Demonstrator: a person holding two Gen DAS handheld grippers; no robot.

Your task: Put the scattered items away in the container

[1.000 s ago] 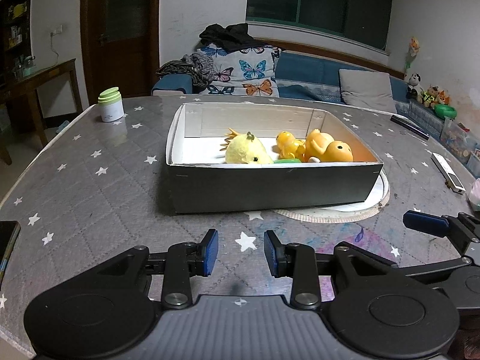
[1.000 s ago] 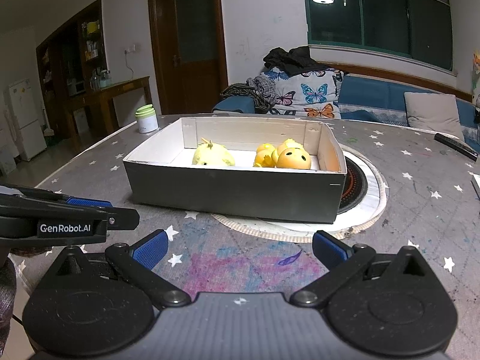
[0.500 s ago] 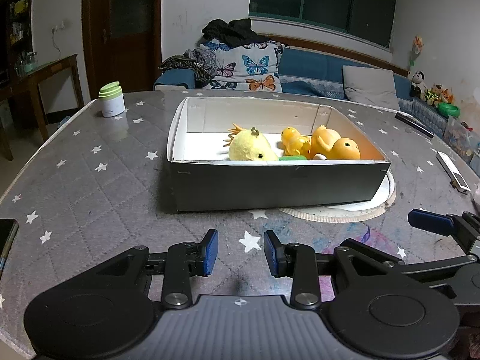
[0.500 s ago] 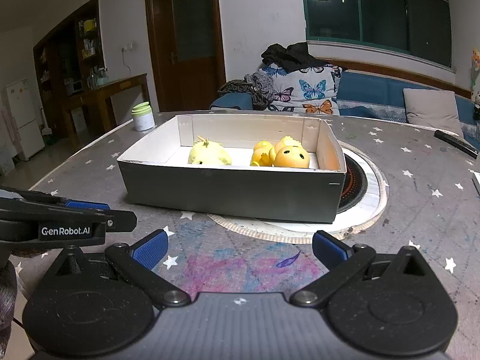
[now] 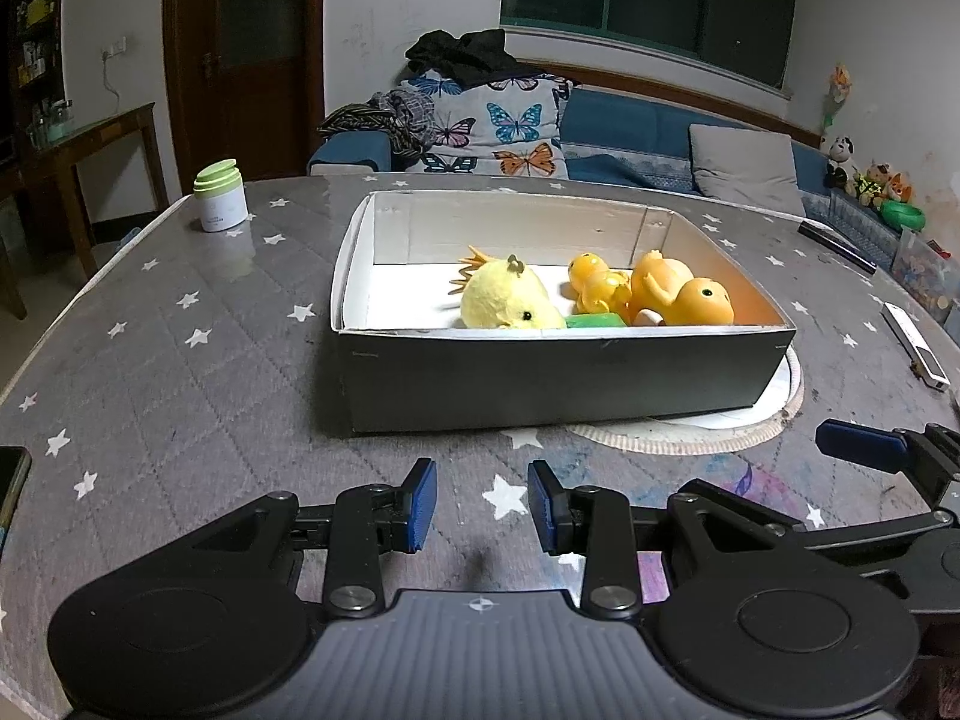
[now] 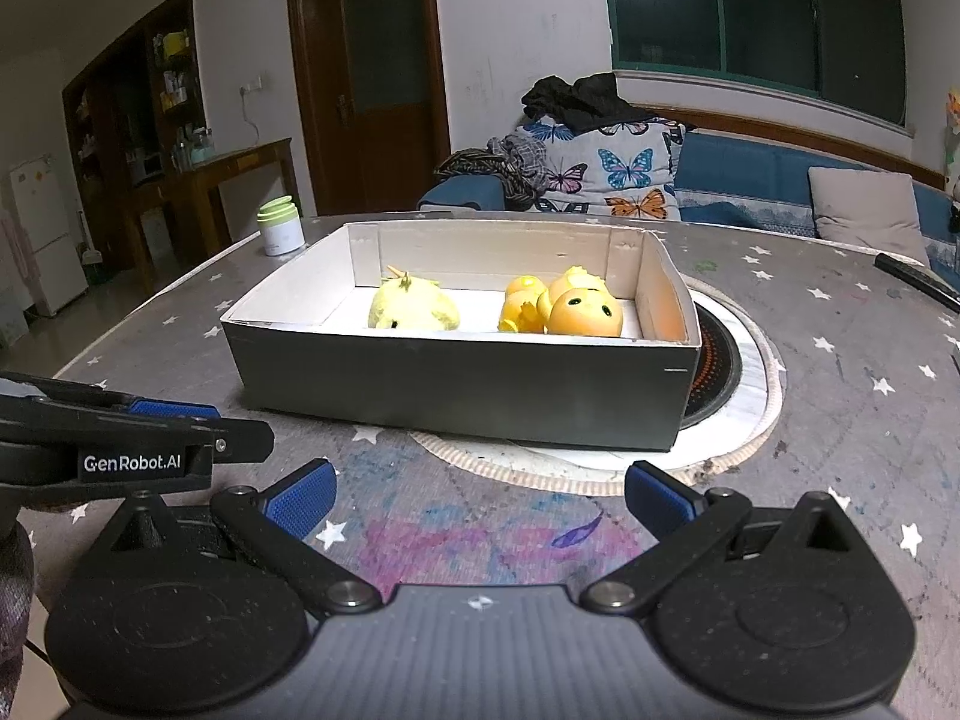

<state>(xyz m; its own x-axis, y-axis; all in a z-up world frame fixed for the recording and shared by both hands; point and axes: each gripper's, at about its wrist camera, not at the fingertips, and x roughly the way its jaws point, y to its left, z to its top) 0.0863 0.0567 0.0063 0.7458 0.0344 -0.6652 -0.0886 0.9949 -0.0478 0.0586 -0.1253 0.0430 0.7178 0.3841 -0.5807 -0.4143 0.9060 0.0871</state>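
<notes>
Box [image 5: 540, 378], dark outside and white inside, sits mid-table on the grey star-print table [image 5: 180, 372]; its right end overlaps a round white mat [image 6: 750, 420].

Contents, left wrist view:
- yellow plush chick [image 5: 510, 300] left of centre, against the near wall
- small orange duck [image 5: 594, 288] at about 1 o'clock from the chick
- large orange duck [image 5: 684, 294] at 3 o'clock from the chick, touching the small one
- green piece [image 5: 594, 320] low against the near wall, between chick and large duck; mostly hidden, shape not readable

Right wrist view shows the same chick [image 6: 414, 309] and ducks [image 6: 582, 312] inside the box [image 6: 468, 390].

Left tool [image 5: 482, 504]: narrow gap between blue pads, holding nothing, above bare table at 6 o'clock from the box.
Right tool [image 6: 477, 498]: spread wide, holding nothing, also at 6 o'clock from the box, toward its right half. Each tool shows at the edge of the other's view.

Elsewhere on the table: green-lidded jar [image 5: 221, 195] at 10 o'clock from the box, well apart; white remote [image 5: 912, 345] at 3 o'clock; dark remote [image 5: 837, 246] at 2 o'clock; phone edge [image 5: 12, 492] at 8 o'clock.
</notes>
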